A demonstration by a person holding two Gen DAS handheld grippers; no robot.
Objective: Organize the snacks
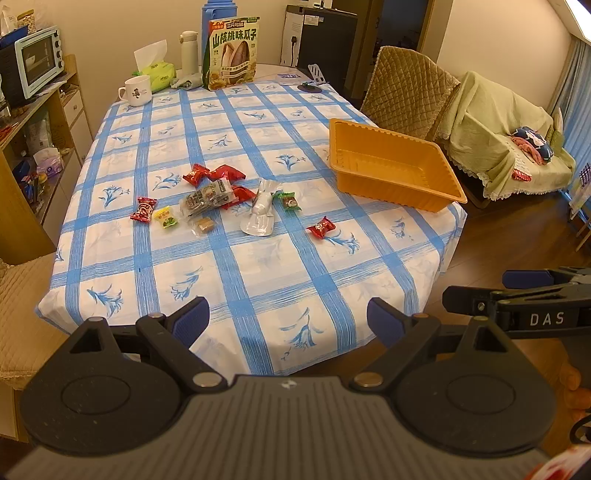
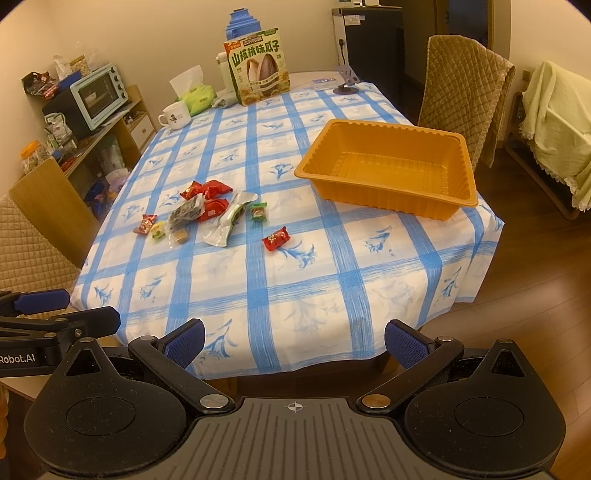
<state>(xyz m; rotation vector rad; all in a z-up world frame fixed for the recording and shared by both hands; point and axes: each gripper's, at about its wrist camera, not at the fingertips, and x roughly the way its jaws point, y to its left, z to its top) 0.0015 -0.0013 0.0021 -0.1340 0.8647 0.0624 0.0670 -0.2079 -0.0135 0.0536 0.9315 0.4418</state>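
Snacks (image 2: 207, 214) — light, crinkly, slippery wrappers left of tray (image 2: 388, 199) on bench (image 2: 332, 280); pinch twisted ends; left claw (image 1: 288, 321), right claw (image 2: 293, 343) — both spread, empty.

Tablecloth (image 2: 332, 266) blue/white check w/ flower print; tray (image 2: 388, 166) orange; fingers (image 2: 404, 347) blue.

The blue bottle (image 1: 214, 18) is cut off by the top edge, and the big seed bag (image 1: 233, 53) hides its lower part. The words on the small candy wrappers (image 2: 186, 216) are too tiny to read.
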